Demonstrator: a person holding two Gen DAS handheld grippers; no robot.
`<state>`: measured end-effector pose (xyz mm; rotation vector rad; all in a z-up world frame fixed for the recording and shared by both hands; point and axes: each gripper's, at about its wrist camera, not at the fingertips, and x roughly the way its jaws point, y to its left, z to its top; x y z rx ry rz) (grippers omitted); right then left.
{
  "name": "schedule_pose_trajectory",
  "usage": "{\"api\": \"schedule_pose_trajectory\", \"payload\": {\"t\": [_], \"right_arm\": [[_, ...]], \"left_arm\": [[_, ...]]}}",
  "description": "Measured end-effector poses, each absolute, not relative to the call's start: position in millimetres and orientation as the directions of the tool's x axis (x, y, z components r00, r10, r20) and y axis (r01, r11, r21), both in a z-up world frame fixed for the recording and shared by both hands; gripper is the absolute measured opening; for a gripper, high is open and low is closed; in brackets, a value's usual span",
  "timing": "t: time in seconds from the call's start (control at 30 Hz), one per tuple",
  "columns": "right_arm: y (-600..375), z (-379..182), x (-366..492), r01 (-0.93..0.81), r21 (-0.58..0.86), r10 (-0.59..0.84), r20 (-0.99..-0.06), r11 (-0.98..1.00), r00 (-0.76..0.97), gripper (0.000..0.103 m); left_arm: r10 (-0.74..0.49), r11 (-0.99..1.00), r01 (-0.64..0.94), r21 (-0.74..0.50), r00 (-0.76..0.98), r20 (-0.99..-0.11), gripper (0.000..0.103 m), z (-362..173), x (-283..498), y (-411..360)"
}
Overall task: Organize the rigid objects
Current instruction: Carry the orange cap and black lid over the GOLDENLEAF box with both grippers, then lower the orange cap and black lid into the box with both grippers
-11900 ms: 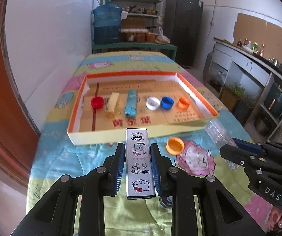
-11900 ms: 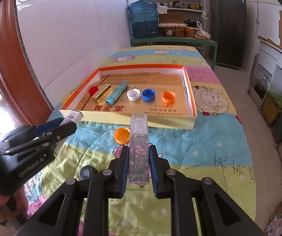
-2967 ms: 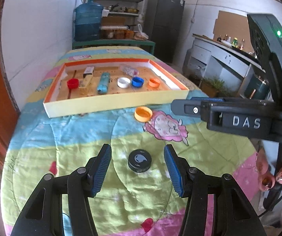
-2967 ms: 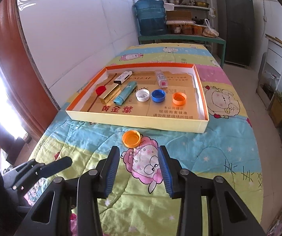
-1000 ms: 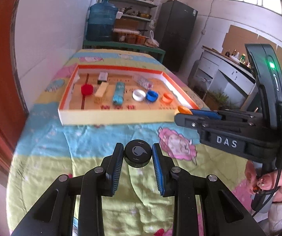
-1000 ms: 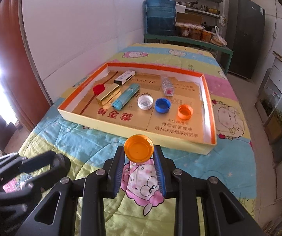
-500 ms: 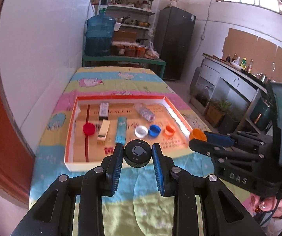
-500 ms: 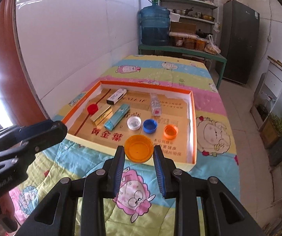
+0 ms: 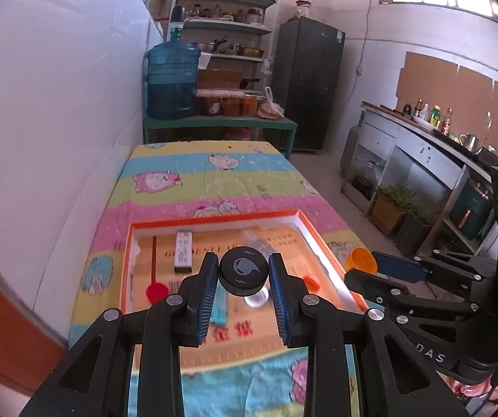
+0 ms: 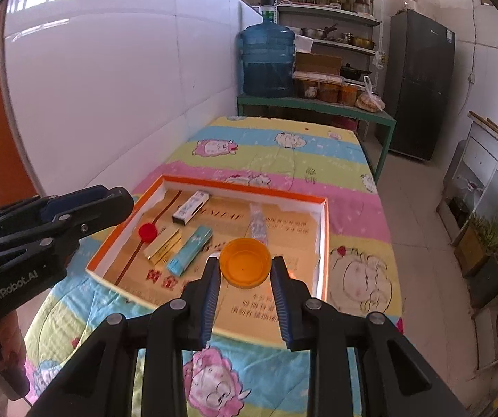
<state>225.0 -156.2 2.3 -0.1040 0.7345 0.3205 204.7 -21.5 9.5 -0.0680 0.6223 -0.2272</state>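
Note:
My left gripper is shut on a black round cap and holds it above the orange-rimmed cardboard tray. My right gripper is shut on an orange cap, held above the tray's right half. In the tray lie a red cap, a gold box, a light blue box, a white tin and a clear small bottle. The right gripper and its orange cap show at the right of the left wrist view.
The tray sits on a table with a cartoon-print cloth, against a white wall on the left. A green bench with a blue water jug stands beyond the table's far end. A fridge and counters stand at the right.
Both grippers have moved forward with their caps and now hang over the tray. The tray items look closer and partly hidden behind the caps.

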Motion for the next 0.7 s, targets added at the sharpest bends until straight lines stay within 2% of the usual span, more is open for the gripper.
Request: {"api": "schedule_pose_trajectory", "payload": {"t": [0.3,0.7], "right_arm": [[-164.1,6.6,262.4,-0.31,0.02,0.239,-0.685,0.951,0.689,0.03],[-168.6,-3.3,323.2,-0.295,0.006,0.208,-0.722,0.955,0.66,0.03]], "left_arm": [[-0.228,0.974,0.187,-0.131,0.766,-0.602,0.03,16.8,260.0,-26.4],[-0.214,0.977,0.163,-0.139,0.704,-0.677,0.03,1.5,335.9,-33.2]]}}
